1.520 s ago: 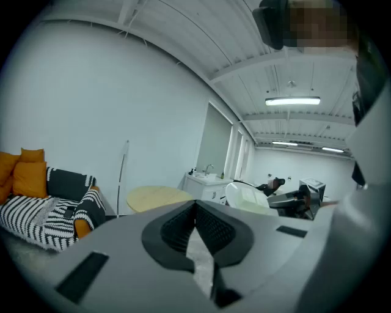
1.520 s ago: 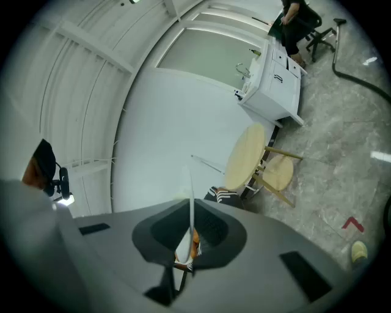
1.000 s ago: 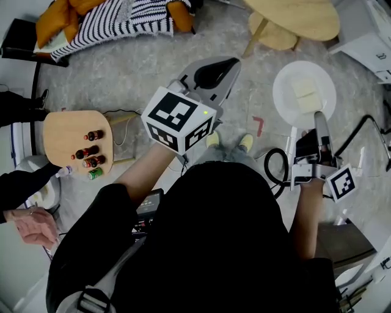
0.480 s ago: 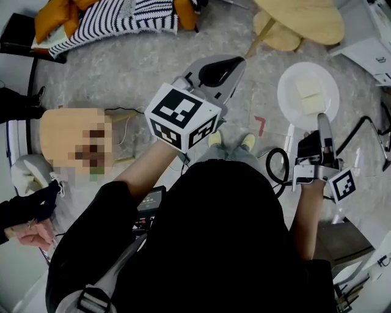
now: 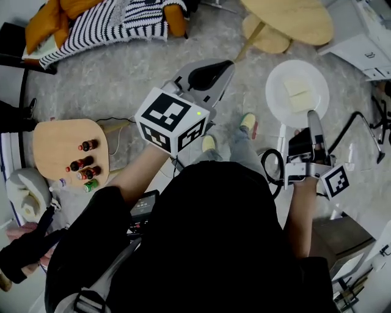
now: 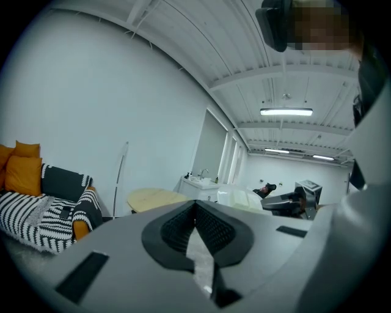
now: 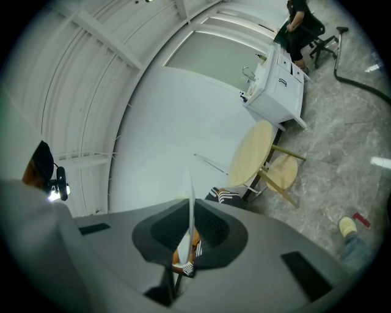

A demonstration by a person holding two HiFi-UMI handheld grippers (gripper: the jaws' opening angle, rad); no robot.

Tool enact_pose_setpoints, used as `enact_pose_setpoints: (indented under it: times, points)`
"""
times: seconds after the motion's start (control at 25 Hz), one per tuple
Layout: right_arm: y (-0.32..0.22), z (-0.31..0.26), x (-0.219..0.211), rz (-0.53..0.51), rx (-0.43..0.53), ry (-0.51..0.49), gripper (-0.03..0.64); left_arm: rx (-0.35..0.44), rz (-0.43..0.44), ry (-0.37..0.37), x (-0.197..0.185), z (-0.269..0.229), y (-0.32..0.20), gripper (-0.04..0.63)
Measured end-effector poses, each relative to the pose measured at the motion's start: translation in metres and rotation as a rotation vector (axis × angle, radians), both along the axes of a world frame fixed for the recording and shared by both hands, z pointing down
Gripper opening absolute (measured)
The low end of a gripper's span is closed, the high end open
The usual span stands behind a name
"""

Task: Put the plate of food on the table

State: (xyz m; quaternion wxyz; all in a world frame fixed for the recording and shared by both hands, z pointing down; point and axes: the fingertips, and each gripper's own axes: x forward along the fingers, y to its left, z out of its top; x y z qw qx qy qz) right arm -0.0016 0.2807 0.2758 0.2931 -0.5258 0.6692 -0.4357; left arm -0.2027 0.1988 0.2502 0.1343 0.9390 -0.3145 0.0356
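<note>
Plate (image 5: pixel 275 101): upper right, over floor (image 5: pixel 122 73), food (image 5: pixel 297 96) on top.
Right gripper (image 5: pixel 312 117): fingers clamp its near rim.
Left gripper (image 5: pixel 206 74): fingers closed, empty.
Handling: stiff, probably breakable (food may slide); hold rim, level.

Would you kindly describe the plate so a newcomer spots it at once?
Start at the pale wooden table atop the head view. Just below it, held by the right gripper, is the plate: the only white disc, carrying pale square slices.
</note>
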Motion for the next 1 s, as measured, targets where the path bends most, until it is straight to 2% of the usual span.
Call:
enact_pose_setpoints:
  times: [0.2,0.36,0.6,0.68,0.84,1.0]
  points:
    - [-0.019,0.002,0.017,0.009,0.009,0.0,0.02,-0.001,0.002,-0.002,0.013,0.003,-0.018,0.007]
    - [-0.069,0.01,0.047,0.009,0.001,-0.005,0.021,-0.019,0.005,-0.015,0.042,0.011,-0.066,0.006]
    - [-0.081,0.016,0.057,0.003,0.066,-0.018,0.021,0.043,0.017,-0.029,0.057,0.008,-0.073,0.006]
    - [-0.113,0.017,0.076,-0.004,0.069,-0.028,0.021,0.041,0.022,-0.038,0.079,0.009,-0.102,0.006]
    - [-0.205,0.02,0.128,-0.024,0.039,-0.055,0.021,0.01,0.038,-0.073,0.141,0.009,-0.191,0.006]
    - [-0.255,0.022,0.167,-0.033,0.024,-0.058,0.021,0.003,0.051,-0.079,0.184,0.005,-0.241,0.006]
